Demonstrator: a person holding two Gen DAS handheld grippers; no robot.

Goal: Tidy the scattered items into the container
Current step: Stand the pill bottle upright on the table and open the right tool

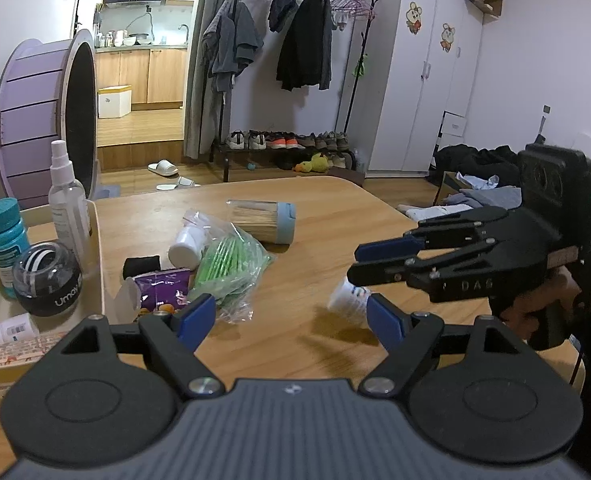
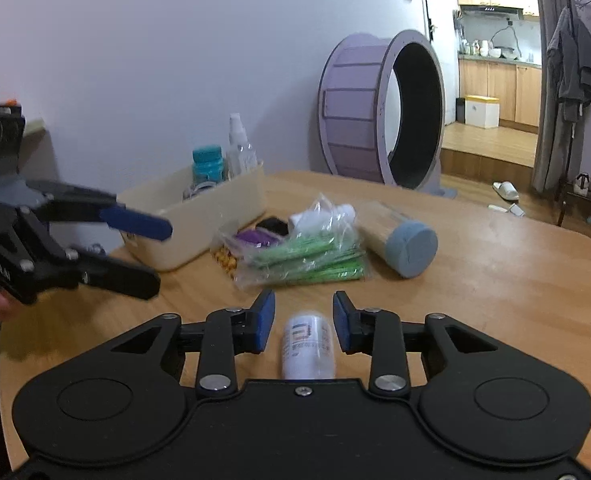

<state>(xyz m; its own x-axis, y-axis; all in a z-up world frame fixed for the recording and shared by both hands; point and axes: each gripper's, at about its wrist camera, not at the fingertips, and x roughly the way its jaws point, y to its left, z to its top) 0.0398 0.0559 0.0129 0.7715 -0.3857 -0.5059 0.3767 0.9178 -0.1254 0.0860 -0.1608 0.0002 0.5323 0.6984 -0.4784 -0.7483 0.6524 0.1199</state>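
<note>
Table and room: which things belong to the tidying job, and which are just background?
Job:
- cream bin, already holding some bottles
- white bottle between the open right gripper fingers
- green sticks bag
- toothpick jar
- purple packet
- left gripper, open

Background:
- purple wheel
- clothes rack
- shoes
- slippers

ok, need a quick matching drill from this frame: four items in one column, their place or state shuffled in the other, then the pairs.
Items
1. small white bottle
2. teal-capped bottle
3. toothpick jar
4. bag of green picks

Places/states
A. standing upright inside the beige container
B. lying on the table between the open fingers of the right gripper
C. on its side on the table, blue lid on
D. clear plastic, lying flat beside the container

Pairs: 1-B, 2-A, 3-C, 4-D
</note>
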